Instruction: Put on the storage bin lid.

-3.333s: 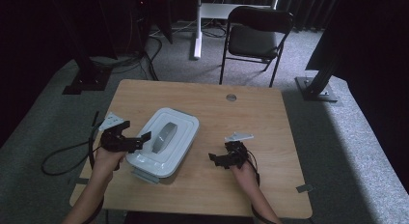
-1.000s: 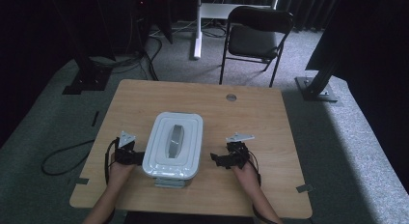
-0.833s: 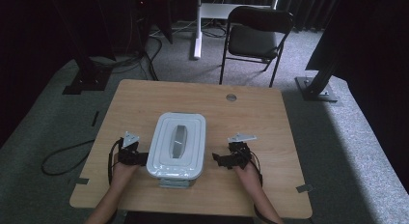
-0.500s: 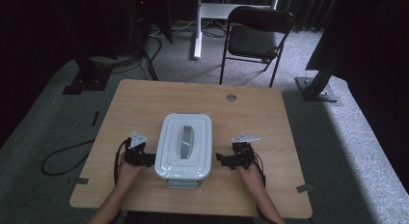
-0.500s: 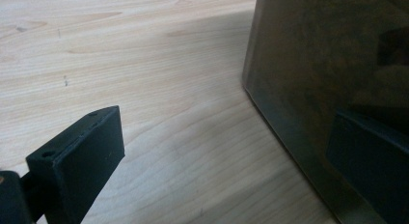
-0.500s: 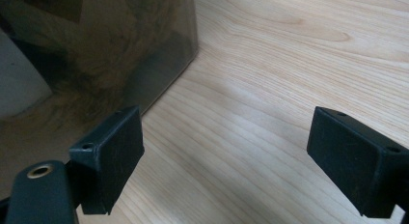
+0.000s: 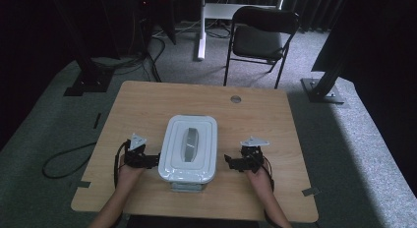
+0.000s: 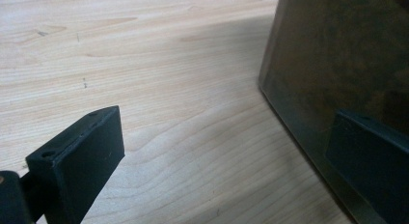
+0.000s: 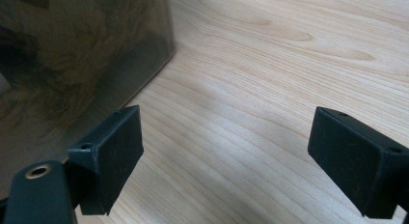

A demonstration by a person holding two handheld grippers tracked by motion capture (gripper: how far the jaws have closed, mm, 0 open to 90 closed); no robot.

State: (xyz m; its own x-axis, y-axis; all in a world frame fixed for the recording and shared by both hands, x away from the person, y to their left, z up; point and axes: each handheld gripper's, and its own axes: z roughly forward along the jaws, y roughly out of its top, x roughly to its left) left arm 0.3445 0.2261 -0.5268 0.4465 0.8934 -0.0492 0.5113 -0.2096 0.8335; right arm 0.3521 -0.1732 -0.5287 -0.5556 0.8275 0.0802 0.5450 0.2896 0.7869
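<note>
On the wooden table (image 7: 147,105), both grippers are flanking the white-lidded box (image 7: 189,147) — left gripper (image 7: 155,160) and right gripper (image 7: 228,161) gaping, grasping nothing.

One lidded box (image 7: 189,147), two hand-held grippers, one table (image 7: 147,100), one chair (image 7: 263,34)

Dim, soft overhead light — dark surroundings

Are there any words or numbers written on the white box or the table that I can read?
None. The white box has a plain lid with a grey handle and no readable print. The wooden table shows only wood grain, and both gripper views show no lettering either.
</note>
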